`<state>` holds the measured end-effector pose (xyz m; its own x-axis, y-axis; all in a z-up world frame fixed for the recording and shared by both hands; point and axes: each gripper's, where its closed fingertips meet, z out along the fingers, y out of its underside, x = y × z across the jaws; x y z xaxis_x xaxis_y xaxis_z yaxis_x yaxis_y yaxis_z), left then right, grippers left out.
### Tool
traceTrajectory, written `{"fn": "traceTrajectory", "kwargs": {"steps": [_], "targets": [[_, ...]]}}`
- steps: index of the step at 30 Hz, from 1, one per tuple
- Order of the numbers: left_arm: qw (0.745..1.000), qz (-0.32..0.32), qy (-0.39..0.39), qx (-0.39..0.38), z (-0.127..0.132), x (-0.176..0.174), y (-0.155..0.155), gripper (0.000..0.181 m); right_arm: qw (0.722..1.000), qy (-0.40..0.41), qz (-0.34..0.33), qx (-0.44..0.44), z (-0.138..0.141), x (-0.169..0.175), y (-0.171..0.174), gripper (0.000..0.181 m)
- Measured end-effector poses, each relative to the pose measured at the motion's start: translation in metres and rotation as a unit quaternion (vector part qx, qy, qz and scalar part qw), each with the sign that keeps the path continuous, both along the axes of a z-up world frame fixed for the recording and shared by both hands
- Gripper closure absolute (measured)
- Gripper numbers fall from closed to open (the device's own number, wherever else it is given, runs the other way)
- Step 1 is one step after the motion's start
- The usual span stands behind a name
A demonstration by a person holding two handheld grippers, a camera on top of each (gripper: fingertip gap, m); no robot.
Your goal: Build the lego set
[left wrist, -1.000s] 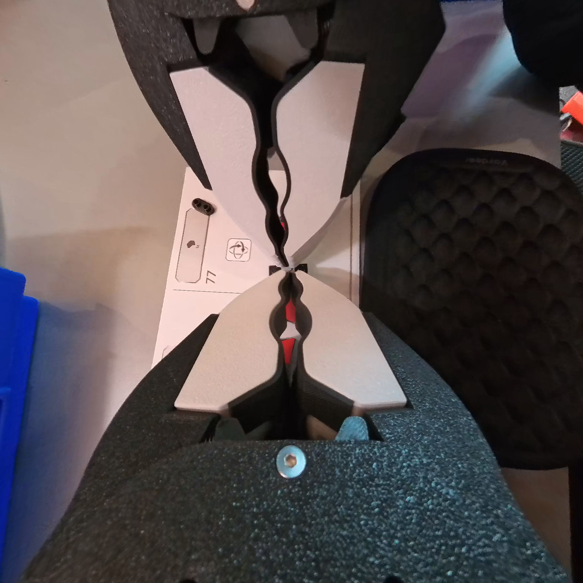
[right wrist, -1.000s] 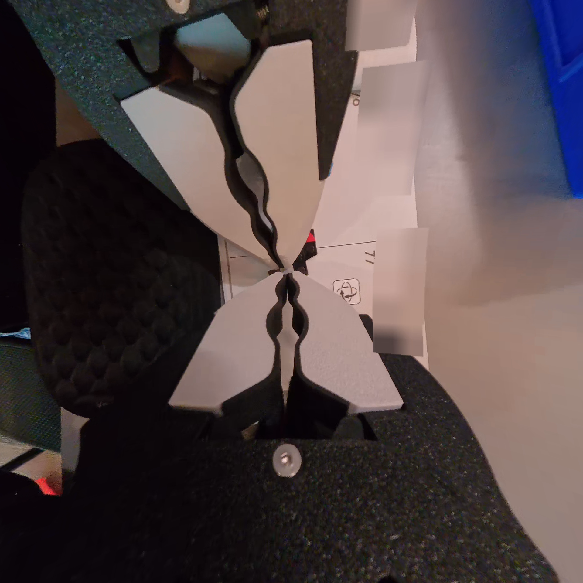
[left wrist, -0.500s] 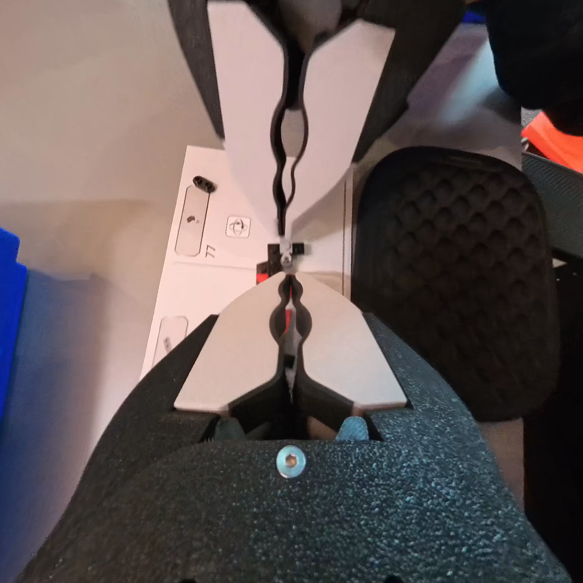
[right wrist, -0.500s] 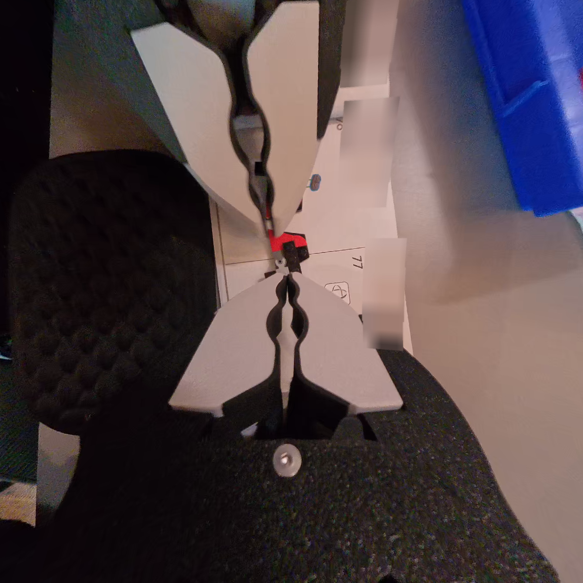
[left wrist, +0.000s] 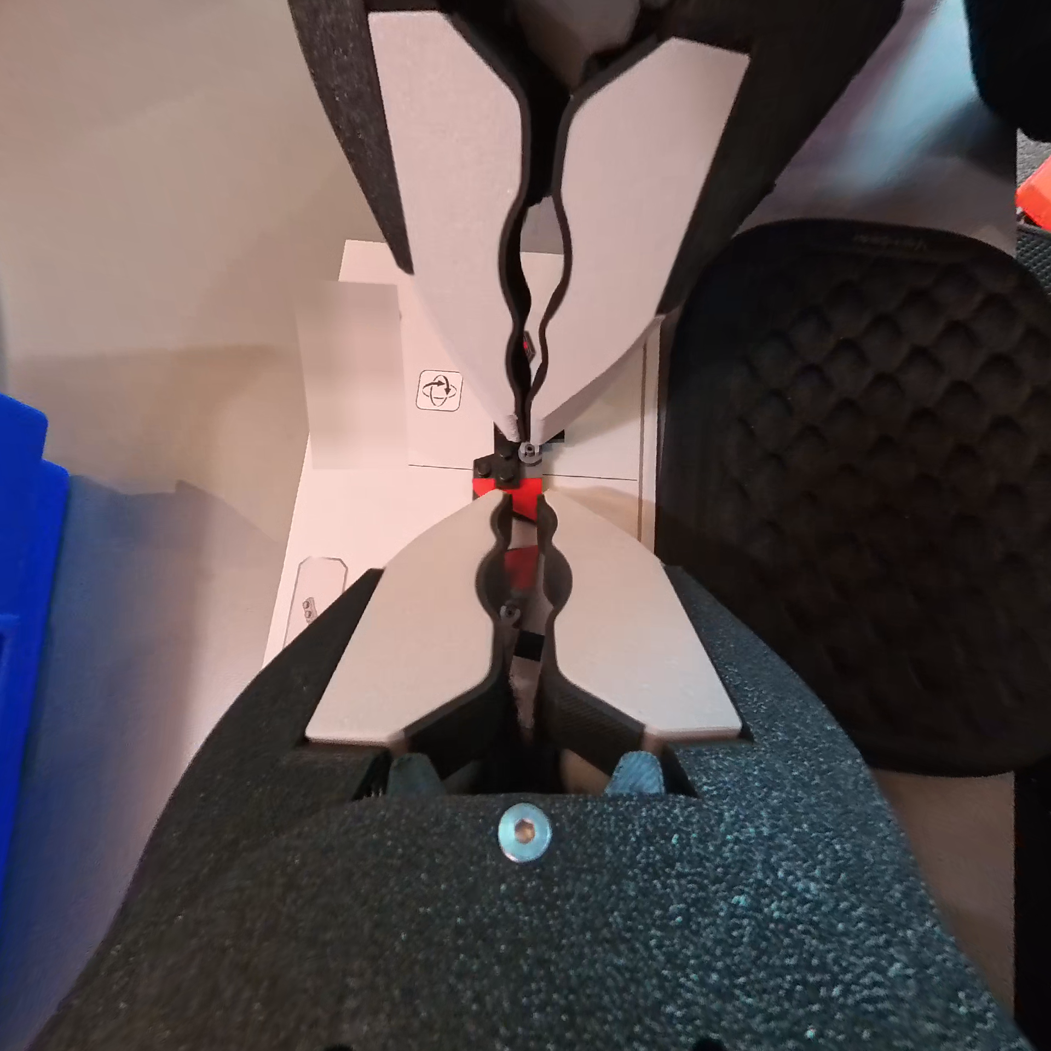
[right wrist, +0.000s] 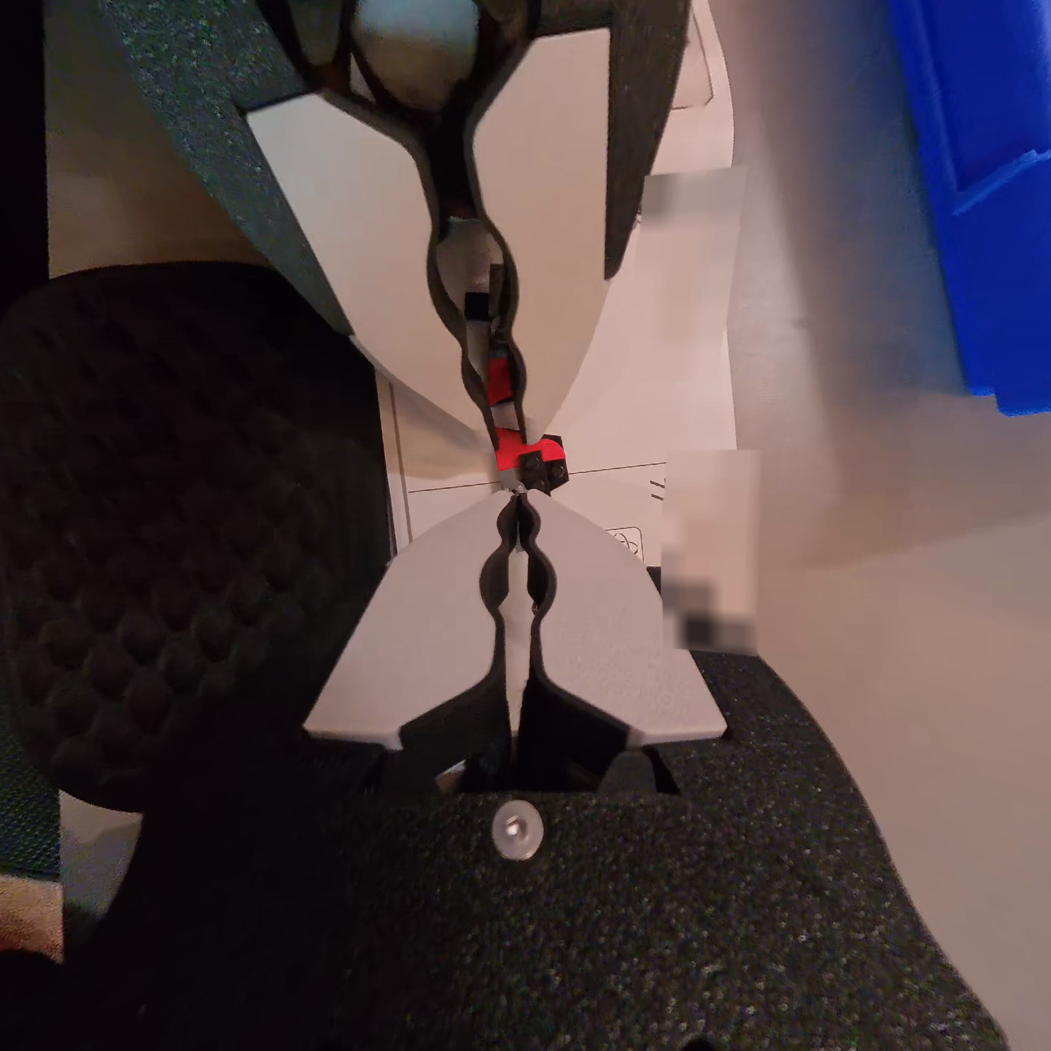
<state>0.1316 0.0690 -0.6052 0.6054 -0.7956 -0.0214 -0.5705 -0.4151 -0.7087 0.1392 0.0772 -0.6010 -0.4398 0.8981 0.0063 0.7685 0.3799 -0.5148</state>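
Observation:
My left gripper [left wrist: 516,503] is shut on a small red, black and white lego assembly [left wrist: 512,483] whose studded black end sticks out past its tips. My right gripper [left wrist: 526,432] comes in from the top, tip to tip with the left, shut on a tiny grey piece [left wrist: 530,453] that touches the assembly's black end. In the right wrist view my right gripper [right wrist: 518,500] pinches the grey piece [right wrist: 514,488] against the assembly [right wrist: 532,455], which is held by the left gripper [right wrist: 509,432] above it. Both hover over the open instruction booklet [left wrist: 364,500].
A black dimpled case [left wrist: 853,483] lies right of the booklet, also in the right wrist view [right wrist: 170,512]. A blue bin [left wrist: 28,625] stands at the left edge, seen again in the right wrist view [right wrist: 978,199]. An orange item [left wrist: 1035,196] is at the far right. My left and right fingertips are right by each other. My left gripper's tips are some 9 cm from the black dimpled case [left wrist: 853,483]. Look for it in the right wrist view [right wrist: 203,507] too.
The two grippers' tips were pressed together a second ago. They have drawn slightly apart, so the red and black assembly shows between them. Both stay shut.

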Motion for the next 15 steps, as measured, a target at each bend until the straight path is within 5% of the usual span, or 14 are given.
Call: {"fn": "traceTrajectory", "kwargs": {"steps": [3, 6, 15], "targets": [[1.0, 0.009, -0.002, 0.0, 0.008, -0.007, -0.002, 0.169, 1.0, 0.019, 0.002, 0.025, 0.005, 0.001, 0.004, 0.18], [0.999, 0.03, -0.015, 0.015, 0.029, -0.026, -0.007, 0.156, 0.997, 0.078, -0.022, -0.015, 0.025, 0.003, 0.004, 0.152], [0.984, 0.083, -0.147, 0.047, 0.067, -0.085, -0.026, 0.132, 0.996, 0.08, -0.048, -0.003, -0.005, -0.001, 0.006, 0.139]]}}
